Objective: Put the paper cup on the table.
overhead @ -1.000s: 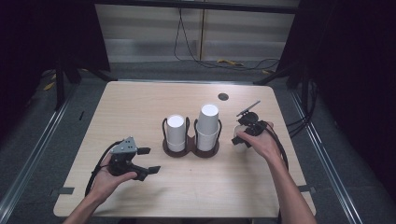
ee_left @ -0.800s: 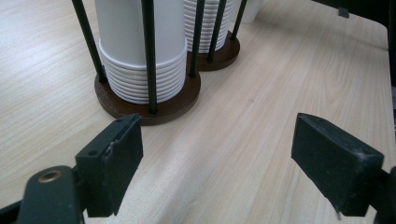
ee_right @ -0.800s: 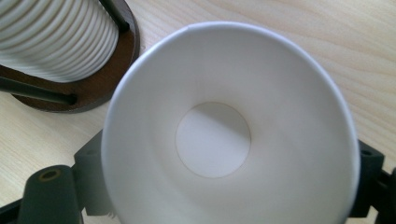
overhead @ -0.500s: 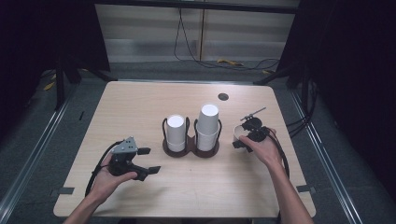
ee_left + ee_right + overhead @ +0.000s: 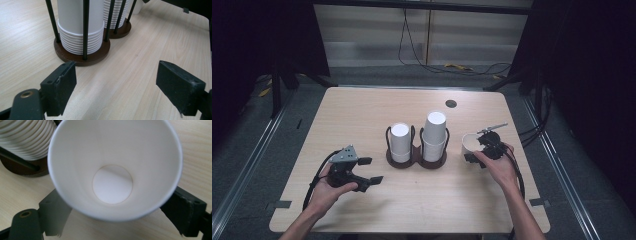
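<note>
Two stacks of upside-down white paper cups stand in a dark brown two-ring holder (image 5: 417,161) with black rods at the table's middle: a shorter left stack (image 5: 400,142) and a taller right stack (image 5: 434,132). Just right of the holder, my right gripper (image 5: 473,149) is shut on a single white paper cup (image 5: 469,142). In the right gripper view that cup (image 5: 112,182) faces me mouth-first, empty, with a jaw on each side. My left gripper (image 5: 371,170) rests open low at the front left. Its jaws (image 5: 116,92) point at the near stack (image 5: 80,27), well apart from the holder's base (image 5: 82,56).
The light wooden table (image 5: 362,115) has a small dark round grommet (image 5: 451,103) at its far right. Bare tabletop lies between my left gripper and the holder. Cables run over the grey floor beyond the far edge.
My right hand has drawn back toward the near edge with the cup, which now shows its open mouth beside the holder. The left gripper has stayed in place.
</note>
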